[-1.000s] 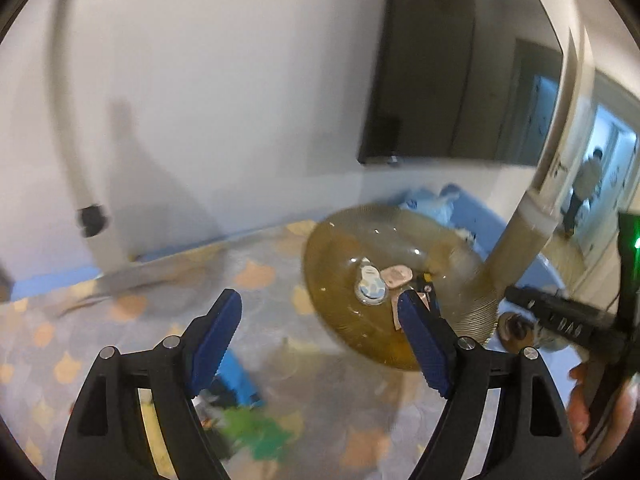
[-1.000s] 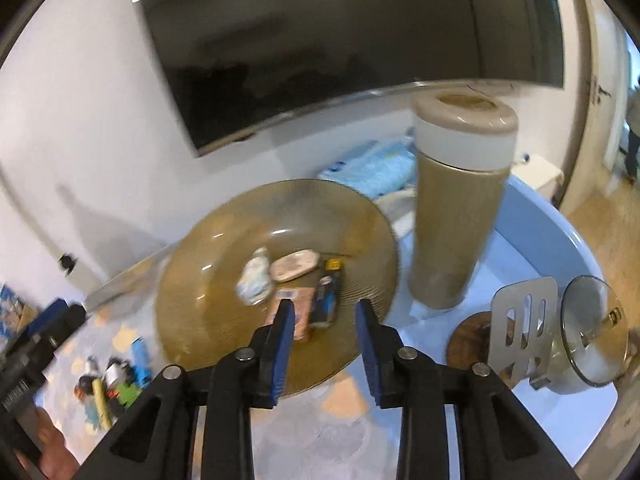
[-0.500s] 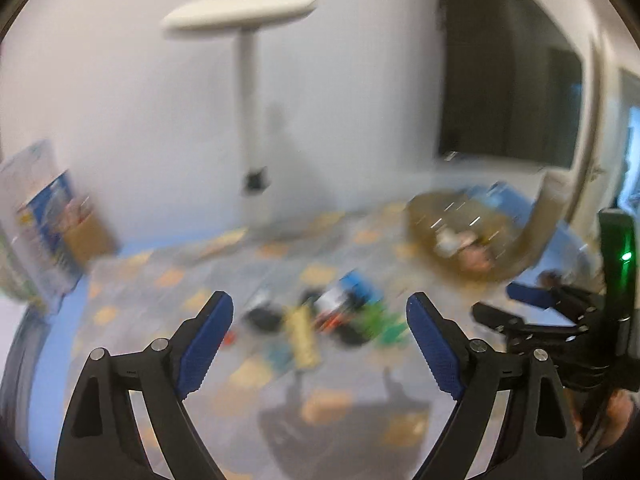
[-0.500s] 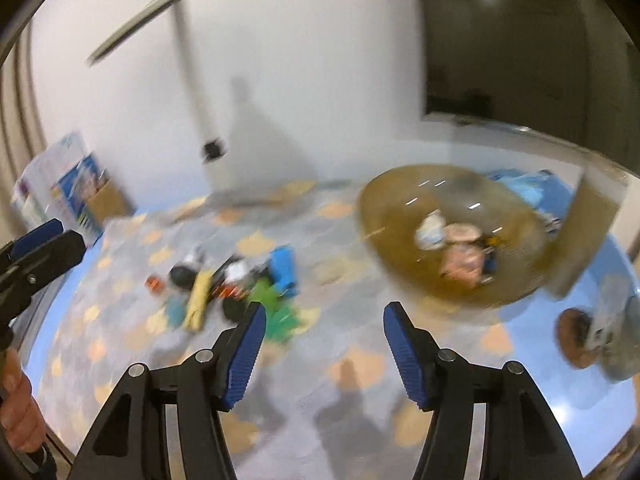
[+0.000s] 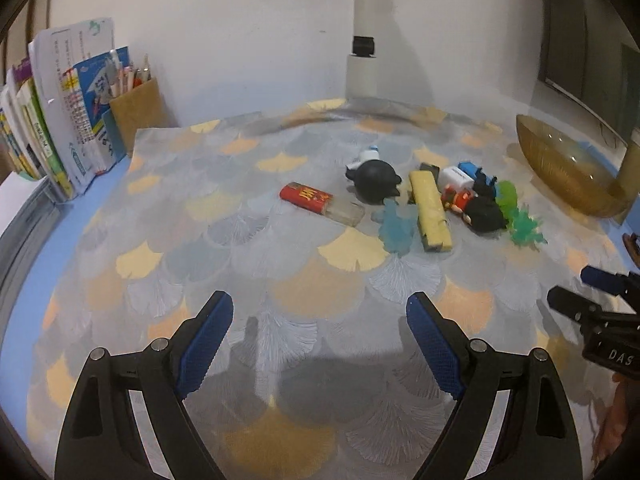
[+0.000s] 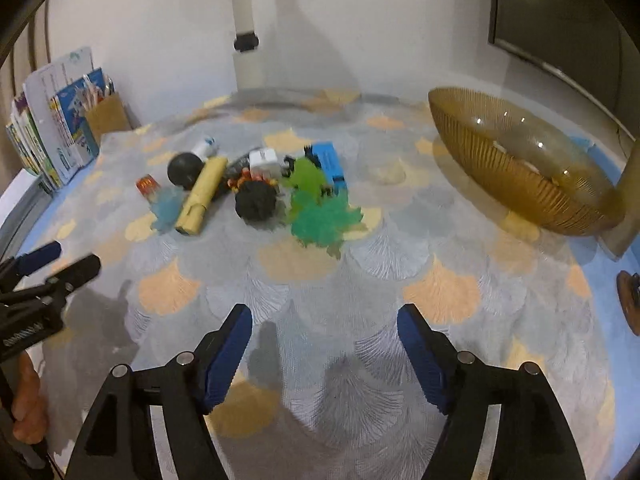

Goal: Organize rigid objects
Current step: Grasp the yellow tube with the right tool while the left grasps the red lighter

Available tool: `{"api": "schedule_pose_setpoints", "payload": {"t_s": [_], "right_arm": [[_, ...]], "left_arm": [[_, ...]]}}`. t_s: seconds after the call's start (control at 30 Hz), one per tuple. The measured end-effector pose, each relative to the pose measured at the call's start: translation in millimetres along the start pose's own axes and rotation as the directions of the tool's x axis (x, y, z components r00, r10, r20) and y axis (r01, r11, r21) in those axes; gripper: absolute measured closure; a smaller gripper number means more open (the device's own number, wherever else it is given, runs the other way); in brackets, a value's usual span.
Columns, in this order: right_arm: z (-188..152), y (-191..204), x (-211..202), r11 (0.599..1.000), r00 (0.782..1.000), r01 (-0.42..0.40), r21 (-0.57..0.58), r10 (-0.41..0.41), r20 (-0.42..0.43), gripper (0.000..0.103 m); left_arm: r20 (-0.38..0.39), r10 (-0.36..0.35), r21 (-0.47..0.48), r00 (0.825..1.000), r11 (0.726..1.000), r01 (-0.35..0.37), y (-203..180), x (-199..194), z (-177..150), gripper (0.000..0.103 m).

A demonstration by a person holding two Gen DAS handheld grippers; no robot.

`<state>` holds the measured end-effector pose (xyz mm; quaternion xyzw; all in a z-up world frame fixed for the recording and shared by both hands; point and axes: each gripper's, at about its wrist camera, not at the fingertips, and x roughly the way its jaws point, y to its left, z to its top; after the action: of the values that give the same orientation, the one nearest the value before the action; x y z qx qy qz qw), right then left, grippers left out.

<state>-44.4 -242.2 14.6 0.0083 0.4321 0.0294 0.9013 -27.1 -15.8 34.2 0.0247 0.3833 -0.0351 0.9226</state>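
Toys (image 5: 432,204) heaped on bench (image 5: 240,272); right gripper (image 6: 324,356) jaws just widened, left gripper (image 5: 320,340) wide (both empty).

My two grippers, left gripper (image 5: 320,344) and right gripper (image 6: 324,354), have black frames, blue ribbed pads (image 5: 204,344) and silver screws (image 5: 157,344).

Pile of small objects (image 5: 432,200): mid-mat (image 5: 248,272)
Bowl (image 5: 568,172): right of pile
Books (image 5: 60,108): far left, against wall
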Motion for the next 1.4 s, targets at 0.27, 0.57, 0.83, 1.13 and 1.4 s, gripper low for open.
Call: {"api": "schedule_pose_setpoints", "payload": {"t_s": [0.27,0.57,0.83,1.13,1.4], "right_arm": [[-1.1,5.4,2.4,1.000,1.000,0.008,-0.029,-0.008,-0.023,0.028],[1.5,4.5,5.5,1.000,0.999,0.010,-0.030,-0.011,-0.035,0.024],[0.7,1.9,5.2,1.000,1.000,-0.002,-0.027,0.001,-0.026,0.024],[6.6,-2.5,7.6,0.992,0.988,-0.103,0.069,0.110,-0.105,0.024],[65.8,54.1,21.7,0.969,0.950,-0.245,0.032,0.247,-0.189,0.048]], "left_arm": [[-0.020,-0.012,0.026,1.000,1.000,0.013,-3.7,3.0,-1.4,0.015],[-0.017,-0.019,0.035,1.000,0.999,0.020,-5.4,1.5,-2.7,0.015],[-0.044,-0.044,0.005,0.998,0.999,0.044,-0.1,6.2,-2.4,0.015],[-0.118,-0.105,-0.125,0.987,0.988,0.090,46.8,24.5,42.0,0.017],[-0.193,-0.033,-0.134,0.981,0.991,0.007,28.3,95.9,86.4,0.041]]}}
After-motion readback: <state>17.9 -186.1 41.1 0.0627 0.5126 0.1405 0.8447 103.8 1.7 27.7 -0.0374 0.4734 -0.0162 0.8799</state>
